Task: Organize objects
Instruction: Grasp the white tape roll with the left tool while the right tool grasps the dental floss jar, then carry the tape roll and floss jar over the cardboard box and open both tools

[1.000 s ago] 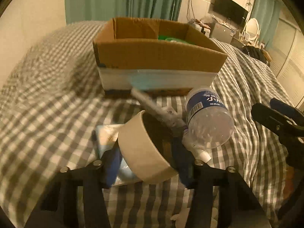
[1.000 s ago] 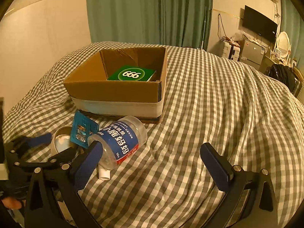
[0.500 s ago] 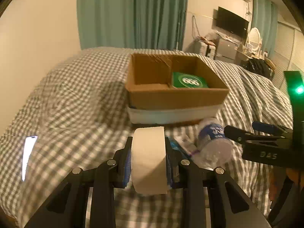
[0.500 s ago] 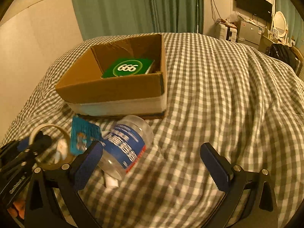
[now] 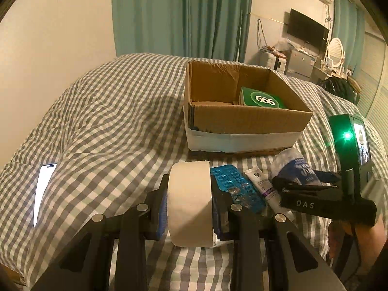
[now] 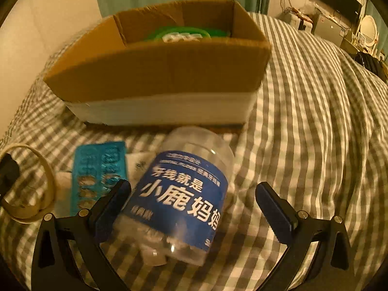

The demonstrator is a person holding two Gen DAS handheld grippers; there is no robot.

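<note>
My left gripper (image 5: 189,203) is shut on a white tape roll (image 5: 190,201) and holds it above the checked bed, short of the cardboard box (image 5: 242,121). The box holds a green "666" box (image 5: 263,99). My right gripper (image 6: 194,206) is open, its jaws on either side of a clear jar with a blue label (image 6: 184,194) lying on the bed; it does not grip it. A teal blister pack (image 6: 99,172) and a small white tube (image 5: 262,186) lie beside the jar. The tape roll also shows in the right wrist view (image 6: 26,184).
A lit phone (image 5: 43,189) lies on the bed at the left. The bed cover (image 6: 315,121) spreads to the right of the box. A curtain, TV and furniture stand behind.
My left gripper lifted the tape roll off the bed and rose. My right gripper moved forward and down so its open jaws straddle the jar.
</note>
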